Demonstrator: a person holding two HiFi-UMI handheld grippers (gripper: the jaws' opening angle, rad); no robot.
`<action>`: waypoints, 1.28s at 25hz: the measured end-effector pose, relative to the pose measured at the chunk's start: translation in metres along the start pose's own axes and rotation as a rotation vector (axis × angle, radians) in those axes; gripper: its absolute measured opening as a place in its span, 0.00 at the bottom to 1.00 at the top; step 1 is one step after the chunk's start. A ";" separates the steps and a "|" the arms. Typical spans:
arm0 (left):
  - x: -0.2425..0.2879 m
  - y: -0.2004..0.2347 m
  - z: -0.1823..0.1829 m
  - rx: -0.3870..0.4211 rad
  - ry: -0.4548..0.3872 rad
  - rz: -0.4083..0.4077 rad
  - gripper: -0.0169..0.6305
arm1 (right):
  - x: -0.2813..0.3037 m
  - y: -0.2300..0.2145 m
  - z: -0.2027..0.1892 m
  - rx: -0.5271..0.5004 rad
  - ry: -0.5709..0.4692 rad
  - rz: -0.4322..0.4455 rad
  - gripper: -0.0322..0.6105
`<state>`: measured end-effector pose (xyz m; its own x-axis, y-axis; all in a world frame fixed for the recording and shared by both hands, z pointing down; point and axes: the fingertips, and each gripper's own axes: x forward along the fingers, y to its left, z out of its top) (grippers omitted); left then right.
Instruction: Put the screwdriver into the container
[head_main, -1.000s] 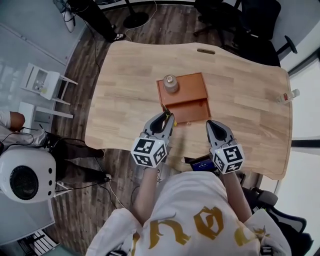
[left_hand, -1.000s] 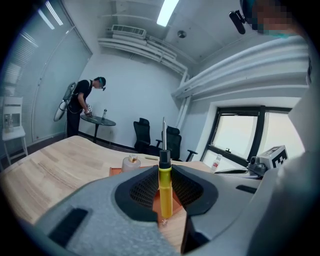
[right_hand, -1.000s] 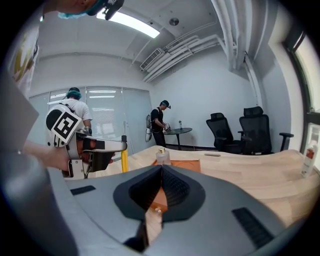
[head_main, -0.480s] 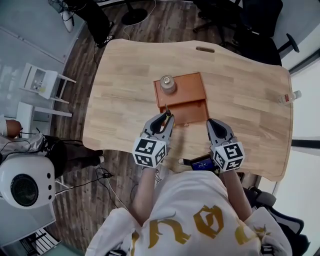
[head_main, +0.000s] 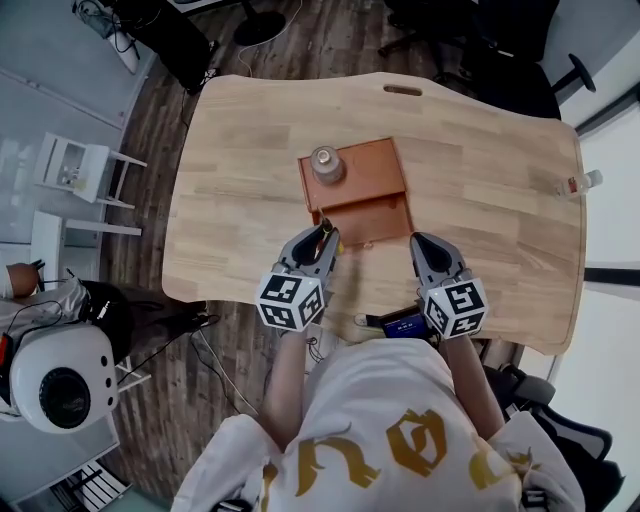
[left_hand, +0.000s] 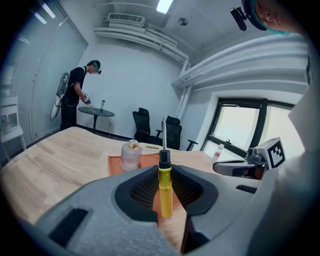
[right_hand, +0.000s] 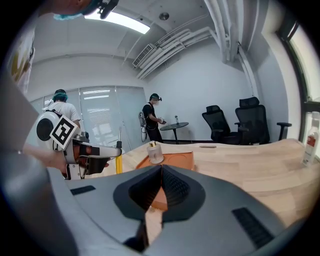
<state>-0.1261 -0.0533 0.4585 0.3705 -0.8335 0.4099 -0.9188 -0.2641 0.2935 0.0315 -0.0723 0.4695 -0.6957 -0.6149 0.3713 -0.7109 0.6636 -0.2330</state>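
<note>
My left gripper (head_main: 324, 240) is shut on a screwdriver (left_hand: 165, 192) with a yellow handle, a black collar and a thin shaft pointing up. It hovers at the near left corner of the orange-brown container (head_main: 372, 185), a shallow tray with a lower front compartment. A small clear bottle (head_main: 325, 163) stands in the container's back left part. My right gripper (head_main: 424, 246) is shut with nothing between its jaws, just off the container's near right corner. From the right gripper view, the left gripper (right_hand: 92, 150) and the yellow handle (right_hand: 119, 164) show at the left, before the container (right_hand: 175, 161).
The wooden table (head_main: 480, 160) carries a plastic bottle (head_main: 580, 182) at its right edge. A dark device with a blue screen (head_main: 403, 324) lies at the near edge. Office chairs (right_hand: 250, 120) and a small round table with standing people (right_hand: 152, 117) lie beyond.
The head view has drifted slightly. Both grippers keep their places in front of the container, and the left one still holds the screwdriver.
</note>
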 end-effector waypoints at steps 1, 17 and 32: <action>0.001 0.001 -0.002 -0.003 0.006 0.001 0.15 | 0.001 -0.001 -0.001 0.002 0.003 0.000 0.07; 0.027 0.029 -0.019 0.046 0.102 0.008 0.15 | 0.023 -0.020 -0.018 0.028 0.063 -0.013 0.07; 0.058 0.040 -0.055 0.148 0.286 -0.019 0.15 | 0.037 -0.038 -0.029 0.093 0.085 -0.036 0.07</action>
<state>-0.1339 -0.0858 0.5415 0.3914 -0.6635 0.6377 -0.9136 -0.3631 0.1830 0.0357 -0.1079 0.5186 -0.6609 -0.5971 0.4547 -0.7447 0.5969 -0.2986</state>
